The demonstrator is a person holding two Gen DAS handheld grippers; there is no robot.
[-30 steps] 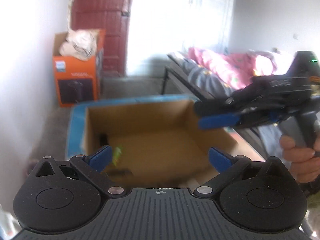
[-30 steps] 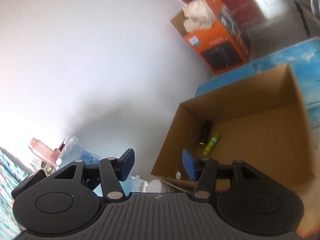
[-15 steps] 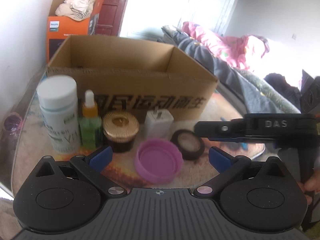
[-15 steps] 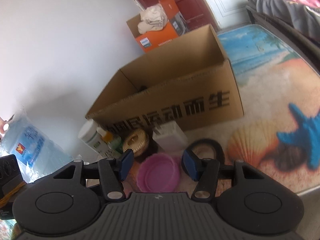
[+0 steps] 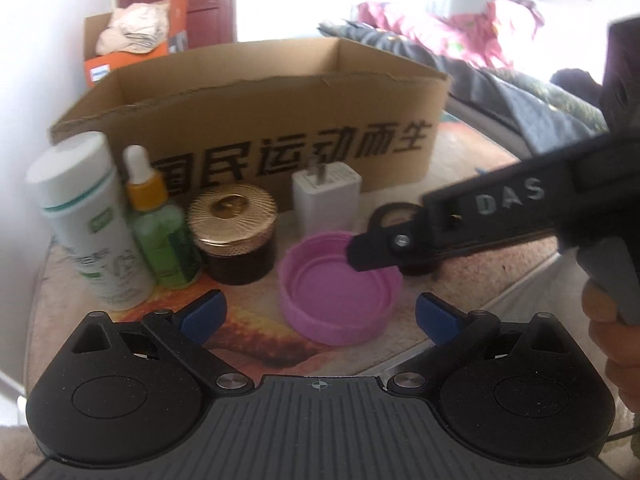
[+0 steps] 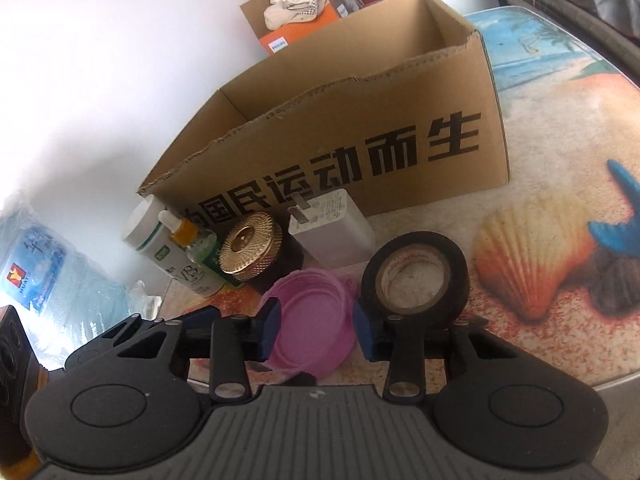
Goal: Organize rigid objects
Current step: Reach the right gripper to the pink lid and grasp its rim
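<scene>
A pink lid (image 5: 340, 284) (image 6: 308, 320) lies open side up on the beach-print table (image 6: 540, 184), in front of a cardboard box (image 5: 280, 92) (image 6: 360, 120). My left gripper (image 5: 320, 315) is open just short of the lid, with nothing between its fingers. My right gripper (image 5: 356, 252) (image 6: 316, 328) comes in from the right over the lid. Its jaws are closing with the lid between them, and I see no pad pressing on it. A black tape roll (image 6: 460, 264) lies right of the lid. It is half hidden behind the right gripper in the left wrist view.
Left of the lid stand a white bottle (image 5: 88, 216), a green dropper bottle (image 5: 160, 232), a gold-lidded jar (image 5: 236, 224) and a white charger (image 5: 326, 200). A water jug (image 6: 40, 272) sits off the table's left, a bed (image 5: 460, 20) at far right. A hand (image 5: 608, 320) holds the right gripper.
Both grippers have sunk from above the box to the row of items in front of it. The right jaws have narrowed around the pink lid.
</scene>
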